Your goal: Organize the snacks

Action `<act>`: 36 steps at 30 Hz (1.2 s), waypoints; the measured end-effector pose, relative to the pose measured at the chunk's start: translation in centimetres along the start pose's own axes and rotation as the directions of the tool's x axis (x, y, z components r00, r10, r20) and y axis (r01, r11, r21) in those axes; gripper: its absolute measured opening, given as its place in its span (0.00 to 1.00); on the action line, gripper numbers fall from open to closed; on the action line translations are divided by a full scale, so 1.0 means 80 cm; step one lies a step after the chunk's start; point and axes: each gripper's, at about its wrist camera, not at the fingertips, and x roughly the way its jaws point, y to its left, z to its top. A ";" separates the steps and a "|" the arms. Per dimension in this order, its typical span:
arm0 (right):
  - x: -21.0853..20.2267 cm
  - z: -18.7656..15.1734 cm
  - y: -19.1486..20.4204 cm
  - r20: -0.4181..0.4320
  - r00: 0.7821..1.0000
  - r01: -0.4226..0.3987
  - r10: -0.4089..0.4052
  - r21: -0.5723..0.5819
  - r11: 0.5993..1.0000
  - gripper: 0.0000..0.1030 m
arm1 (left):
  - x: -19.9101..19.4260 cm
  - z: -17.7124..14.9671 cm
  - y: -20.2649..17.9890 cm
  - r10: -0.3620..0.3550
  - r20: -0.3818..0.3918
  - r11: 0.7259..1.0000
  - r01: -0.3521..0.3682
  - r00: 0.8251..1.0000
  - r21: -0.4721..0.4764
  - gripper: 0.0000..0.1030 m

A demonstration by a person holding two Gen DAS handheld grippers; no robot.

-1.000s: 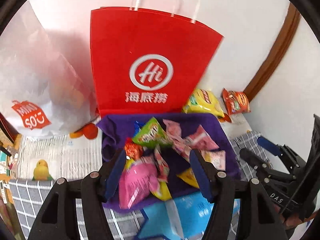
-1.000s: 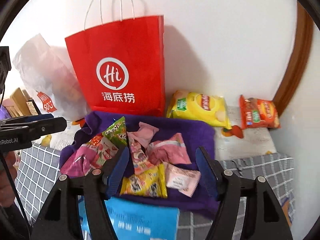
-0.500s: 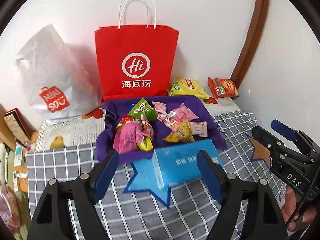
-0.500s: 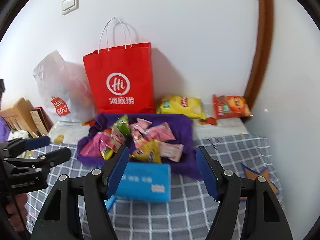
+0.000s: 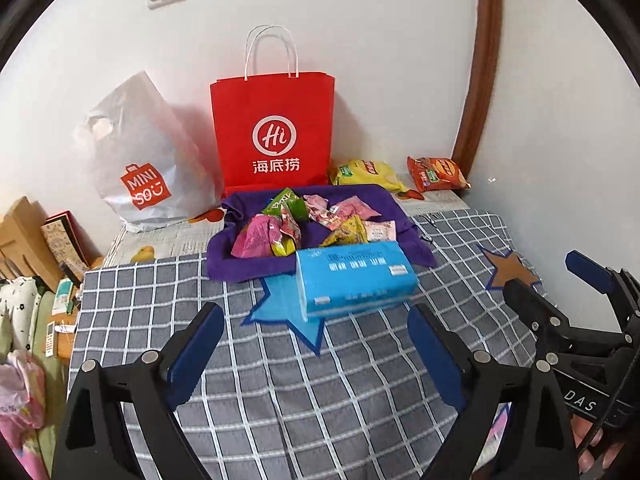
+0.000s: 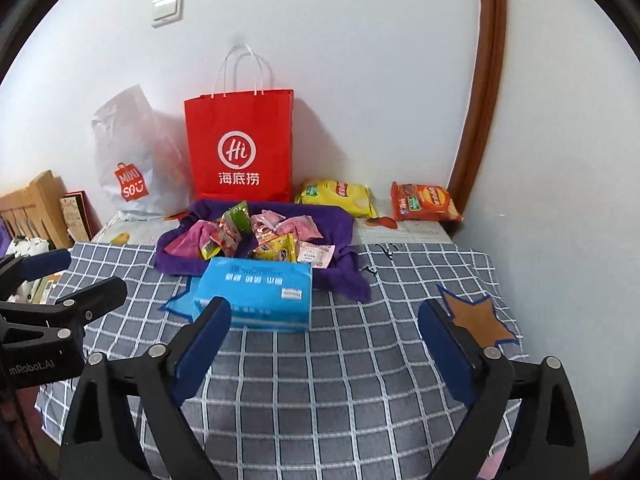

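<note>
Several small snack packets [image 5: 308,224] [image 6: 256,236] lie heaped on a purple cloth [image 5: 248,264] [image 6: 340,224] on the checked tabletop. A blue tissue pack [image 5: 352,276] [image 6: 256,292] sits just in front of the cloth. Behind it stands a red paper bag [image 5: 272,132] [image 6: 240,148], with a yellow chip bag [image 5: 368,172] [image 6: 336,196] and an orange chip bag [image 5: 436,174] [image 6: 424,202] by the wall. My left gripper [image 5: 316,344] and right gripper [image 6: 324,340] hover over bare checked cloth well short of the tissue pack, jaws opening wide, nothing between them.
A white plastic shopping bag [image 5: 140,160] [image 6: 132,164] leans on the wall left of the red bag. Star-shaped patches mark the checked tablecloth [image 5: 280,380] [image 6: 340,380]. Wooden furniture and clutter [image 5: 24,240] stand past the left edge; a wall corner bounds the right.
Both grippers have pulled back from over the snack heap toward the table's near edge, so the whole table now shows. Their jaws stand wider apart than before.
</note>
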 end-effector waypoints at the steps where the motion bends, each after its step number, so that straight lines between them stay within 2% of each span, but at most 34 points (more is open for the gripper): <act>1: -0.005 -0.004 -0.001 0.000 1.000 0.004 -0.004 0.004 1.000 0.94 | -0.004 -0.004 -0.003 -0.002 0.001 1.000 0.002 1.000 -0.002 0.91; 6: -0.034 -0.022 -0.018 0.016 1.000 0.010 -0.011 0.046 0.999 0.99 | -0.023 -0.024 -0.014 0.008 0.014 1.000 -0.008 1.000 0.003 0.92; 13: -0.060 -0.034 -0.028 0.031 1.000 -0.007 0.005 0.061 0.998 0.99 | -0.044 -0.039 -0.022 0.029 0.038 1.000 -0.029 0.999 0.007 0.93; 36: -0.086 -0.045 -0.022 0.061 0.998 -0.015 0.012 0.047 0.999 0.99 | -0.066 -0.047 -0.023 0.033 0.065 0.999 -0.032 0.997 -0.011 0.93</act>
